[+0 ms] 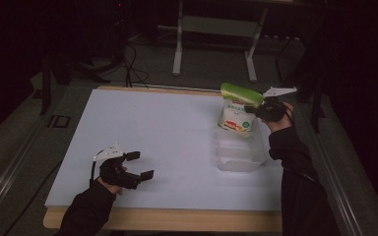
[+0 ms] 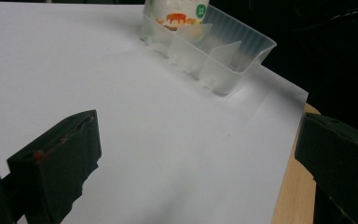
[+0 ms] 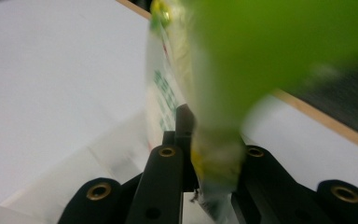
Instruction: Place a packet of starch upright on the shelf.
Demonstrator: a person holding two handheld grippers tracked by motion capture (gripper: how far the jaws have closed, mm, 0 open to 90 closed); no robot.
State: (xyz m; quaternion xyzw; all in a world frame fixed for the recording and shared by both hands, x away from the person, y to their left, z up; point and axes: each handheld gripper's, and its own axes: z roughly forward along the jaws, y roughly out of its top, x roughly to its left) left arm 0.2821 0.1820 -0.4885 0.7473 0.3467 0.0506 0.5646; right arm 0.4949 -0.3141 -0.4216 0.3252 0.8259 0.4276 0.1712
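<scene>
Dark, probably black sleeves (image 1: 295, 162); 2 black claws, left claw (image 1: 140, 165) grey-plated, right claw (image 1: 252, 106) brass-screwed.

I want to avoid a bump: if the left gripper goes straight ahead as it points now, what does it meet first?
Probably the clear bin, with the pouch behind it. The open left gripper has bare white sheet before it until then; depth is hard to judge.

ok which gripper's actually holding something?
The right gripper, at the far right of the table: its jaws are shut on the green-topped pouch over the clear bin. The left gripper is open, holding nothing.
</scene>
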